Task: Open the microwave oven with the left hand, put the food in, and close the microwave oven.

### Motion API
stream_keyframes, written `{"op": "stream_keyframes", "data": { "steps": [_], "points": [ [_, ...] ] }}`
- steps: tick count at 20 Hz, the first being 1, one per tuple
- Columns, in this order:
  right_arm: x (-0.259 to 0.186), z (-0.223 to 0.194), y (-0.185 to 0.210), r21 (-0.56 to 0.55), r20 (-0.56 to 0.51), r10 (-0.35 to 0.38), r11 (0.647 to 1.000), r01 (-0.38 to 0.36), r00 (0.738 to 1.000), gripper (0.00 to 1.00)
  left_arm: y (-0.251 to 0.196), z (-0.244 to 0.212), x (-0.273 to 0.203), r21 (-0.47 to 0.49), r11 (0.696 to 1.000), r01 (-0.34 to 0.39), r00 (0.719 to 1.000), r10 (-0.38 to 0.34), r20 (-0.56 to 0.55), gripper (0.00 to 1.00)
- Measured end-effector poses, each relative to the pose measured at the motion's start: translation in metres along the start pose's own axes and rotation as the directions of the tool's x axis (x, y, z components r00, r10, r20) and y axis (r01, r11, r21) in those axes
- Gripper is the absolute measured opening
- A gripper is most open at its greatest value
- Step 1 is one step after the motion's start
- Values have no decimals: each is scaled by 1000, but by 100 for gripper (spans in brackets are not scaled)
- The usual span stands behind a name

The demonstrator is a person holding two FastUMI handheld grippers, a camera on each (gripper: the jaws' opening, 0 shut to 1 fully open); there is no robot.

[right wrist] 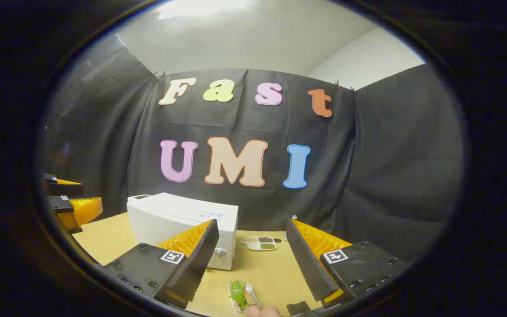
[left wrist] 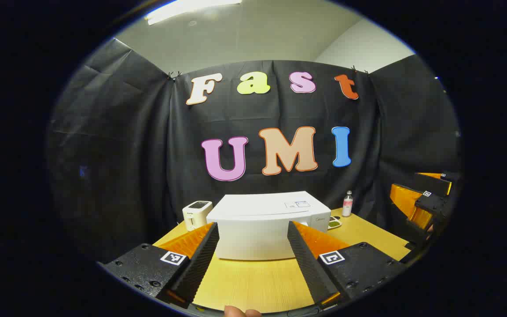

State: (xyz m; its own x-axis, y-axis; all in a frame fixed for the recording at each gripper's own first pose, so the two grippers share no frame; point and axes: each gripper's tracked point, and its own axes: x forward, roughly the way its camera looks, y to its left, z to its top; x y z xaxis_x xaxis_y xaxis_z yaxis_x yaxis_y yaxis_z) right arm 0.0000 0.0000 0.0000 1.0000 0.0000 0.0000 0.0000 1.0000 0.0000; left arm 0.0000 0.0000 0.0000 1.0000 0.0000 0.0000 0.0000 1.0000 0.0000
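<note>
A closed white microwave oven (left wrist: 262, 229) on the counter (left wrist: 253, 281) is being faced by the left hand-held gripper (left wrist: 253, 251), spread wide and empty, best aimed squarely at the door edge.

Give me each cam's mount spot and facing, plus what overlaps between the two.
Left gripper view: rides the left gripper, facing the closed microwave front-on; own open jaws at bottom, a fingertip at the edge, right gripper at far right.
Right gripper view: rides the right gripper, right of the microwave, above the food tray; left gripper at far left.
Shared: microwave, wooden table, sauce dish.
</note>
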Motion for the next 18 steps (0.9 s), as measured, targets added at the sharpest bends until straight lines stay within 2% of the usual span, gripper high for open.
{"op": "stream_keyframes", "data": {
  "steps": [15,16,17,18],
  "points": [
    [0,-8,4,-34,-11,34,999,-35,999,97,-4,-18,-2,7,1000,7,999,-7,-33,94],
    [0,-9,3,-39,-12,33,999,-33,999,97,-3,-19,-2,16,1000,5,999,-4,-35,92],
    [-1,-10,2,-40,-13,33,999,-34,999,97,-4,-19,-2,22,1000,4,999,-3,-37,94],
    [-1,-10,2,-37,-14,34,999,-34,999,97,-4,-18,0,24,1000,5,999,-4,-37,92]
  ]
}}
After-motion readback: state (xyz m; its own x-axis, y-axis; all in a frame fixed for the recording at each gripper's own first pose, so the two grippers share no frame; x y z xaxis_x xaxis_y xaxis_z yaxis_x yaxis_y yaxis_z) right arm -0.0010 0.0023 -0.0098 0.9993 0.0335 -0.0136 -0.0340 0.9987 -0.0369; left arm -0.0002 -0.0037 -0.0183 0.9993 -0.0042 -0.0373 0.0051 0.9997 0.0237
